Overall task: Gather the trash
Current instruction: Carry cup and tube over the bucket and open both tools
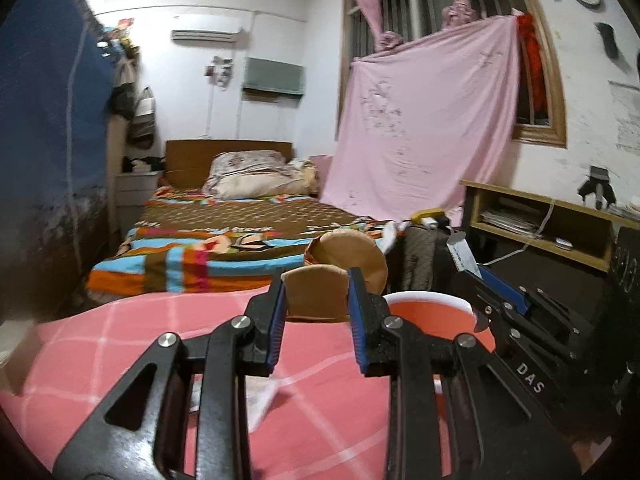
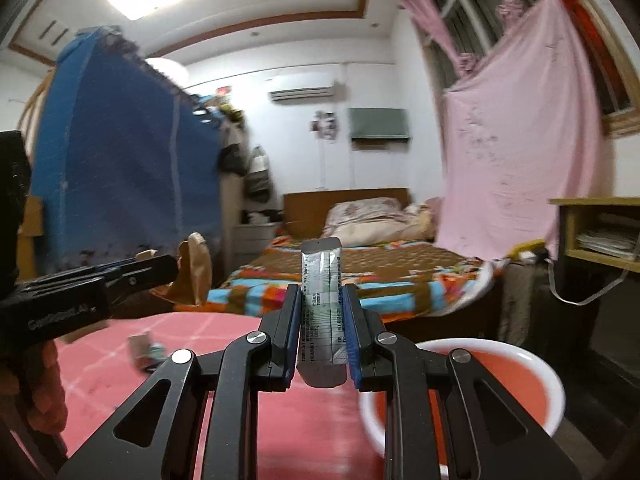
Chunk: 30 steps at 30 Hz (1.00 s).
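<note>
Red bin (image 2: 532, 384) at 4 o'clock from right gripper (image 2: 322, 332), nearer than left. Right pinches upright sachet (image 2: 322, 280), long axis vertical; left gripper (image 1: 318, 316) pinches brown wrapper (image 1: 316, 292).

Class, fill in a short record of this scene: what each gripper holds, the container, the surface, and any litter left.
left gripper: shut on crumpled brown paper wrapper
right gripper: shut on silver printed sachet
container: orange plastic basin with white rim, beside the grippers
surface: pink checked tablecloth
litter left: small crumpled wrapper on the cloth
</note>
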### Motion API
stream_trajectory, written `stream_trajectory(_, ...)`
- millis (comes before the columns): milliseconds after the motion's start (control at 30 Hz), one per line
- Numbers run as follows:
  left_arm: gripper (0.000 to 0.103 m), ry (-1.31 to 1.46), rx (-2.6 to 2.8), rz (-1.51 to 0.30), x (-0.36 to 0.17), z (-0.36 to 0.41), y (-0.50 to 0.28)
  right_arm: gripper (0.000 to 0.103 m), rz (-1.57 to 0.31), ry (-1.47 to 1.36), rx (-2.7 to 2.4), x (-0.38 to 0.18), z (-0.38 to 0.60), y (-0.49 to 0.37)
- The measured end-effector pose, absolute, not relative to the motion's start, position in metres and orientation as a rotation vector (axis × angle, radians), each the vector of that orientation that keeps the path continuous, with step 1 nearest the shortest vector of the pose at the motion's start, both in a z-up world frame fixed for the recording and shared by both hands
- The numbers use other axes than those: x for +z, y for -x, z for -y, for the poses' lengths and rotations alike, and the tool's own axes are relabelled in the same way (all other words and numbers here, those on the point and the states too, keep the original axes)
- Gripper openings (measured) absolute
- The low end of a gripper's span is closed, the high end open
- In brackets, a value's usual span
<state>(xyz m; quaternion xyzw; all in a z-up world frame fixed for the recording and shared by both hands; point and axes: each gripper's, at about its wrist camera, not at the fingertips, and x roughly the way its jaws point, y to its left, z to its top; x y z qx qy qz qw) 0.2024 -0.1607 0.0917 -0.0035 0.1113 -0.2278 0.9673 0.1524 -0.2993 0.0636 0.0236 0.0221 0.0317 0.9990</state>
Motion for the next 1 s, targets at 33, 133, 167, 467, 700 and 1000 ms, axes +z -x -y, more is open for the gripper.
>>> stream_trajectory(33, 0.009, 0.001, -0.471, -0.224, 0.092, 0.168, -0.202, 0.018, -0.043, -0.062, 0.043, 0.063, 0.308, -0.153)
stream_trajectory(133, 0.009, -0.01, -0.511, -0.228, 0.09, 0.192, -0.205, 0.018, -0.049, -0.091, -0.018, 0.059, 0.333, -0.156)
stream_trajectory(167, 0.009, -0.012, -0.525, -0.234, 0.09, 0.2, -0.208, 0.018, -0.051, -0.103, -0.031, 0.058, 0.341, -0.155)
stream_trajectory(467, 0.009, -0.022, -0.593, -0.312, 0.083, 0.246, -0.226, 0.018, -0.055, -0.179, -0.111, 0.048, 0.38, -0.151)
stream_trajectory(700, 0.009, -0.009, -0.61, -0.424, 0.064, 0.272, -0.244, 0.018, -0.083, -0.229, -0.151, 0.038, 0.4, -0.151)
stream_trajectory(1000, 0.01, 0.007, -0.593, -0.585, 0.042, 0.294, -0.266, 0.019, -0.224, -0.312, -0.166, 0.018, 0.421, -0.171)
